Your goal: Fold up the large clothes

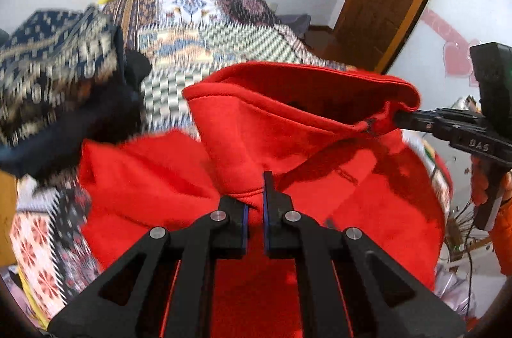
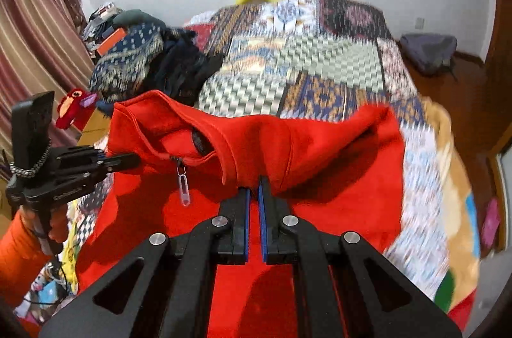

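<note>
Hand-held gripper (image 1: 256,194) pinches red jacket (image 1: 288,120) edge.

Bedspread (image 1: 204,56) beyond the fingers blurred, pattern smeared. Red fleece (image 1: 288,120) hides the fingertips; its lower part cut off by frame edge.

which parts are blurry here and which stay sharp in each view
Left wrist view: the patchwork bedspread and dark clothes pile smear with motion blur, while the left gripper and red fleece jacket stay sharp. Right wrist view: bedspread blurred, right gripper crisp.
</note>
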